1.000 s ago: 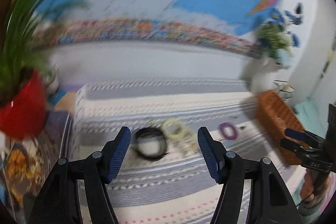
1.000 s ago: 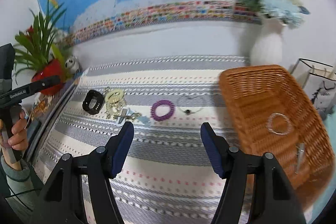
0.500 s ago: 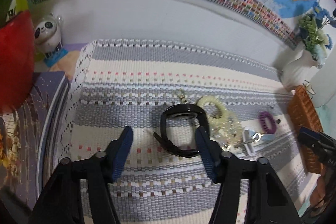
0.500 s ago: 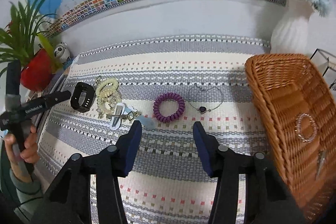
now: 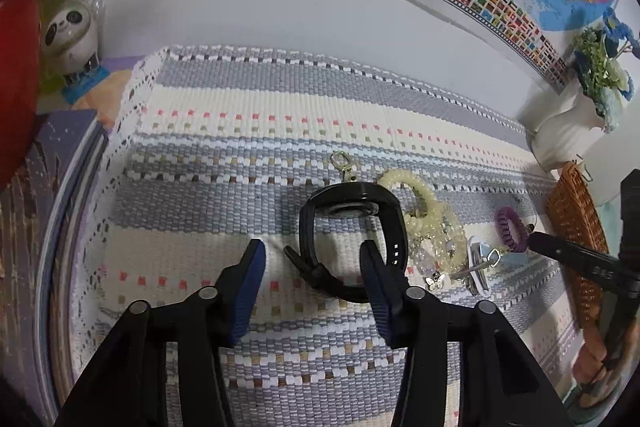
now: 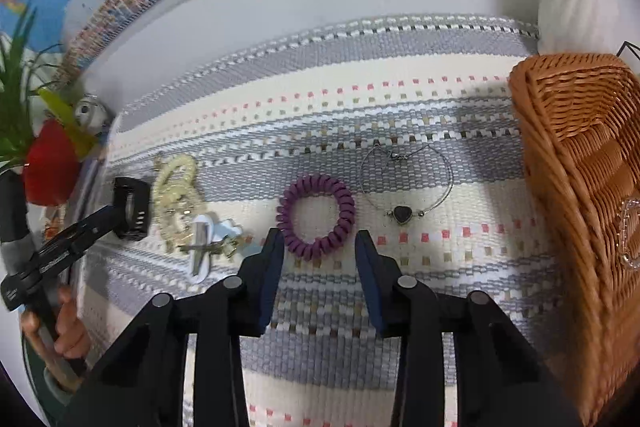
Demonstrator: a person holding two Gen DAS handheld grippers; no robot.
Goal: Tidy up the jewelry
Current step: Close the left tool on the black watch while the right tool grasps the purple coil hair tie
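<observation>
A black watch (image 5: 349,193) lies on the striped woven mat (image 5: 280,131). My left gripper (image 5: 312,250) is low over it, jaws closing, the near loop of the strap between them; the pads are not pressing on it. A purple coil hair tie (image 6: 345,203) lies mid-mat. My right gripper (image 6: 319,241) has its closing jaws either side of the tie's near edge, not gripping. A wire bracelet with a dark heart (image 6: 403,214) lies right of the tie. The wicker basket (image 6: 580,163) holds a clear bead bracelet (image 6: 629,235).
Pale yellow coil ties and beads (image 5: 426,217) and a white hair clip (image 5: 478,263) lie between watch and purple tie. A panda figure (image 5: 74,31) and red plant pot (image 6: 50,171) stand at the left, a white vase (image 5: 568,135) behind the basket. A hand (image 6: 68,325) holds the left gripper.
Both grippers have come down towards the mat with their jaws narrowing. The left one now straddles the watch strap, and the right one has moved in over the purple tie.
</observation>
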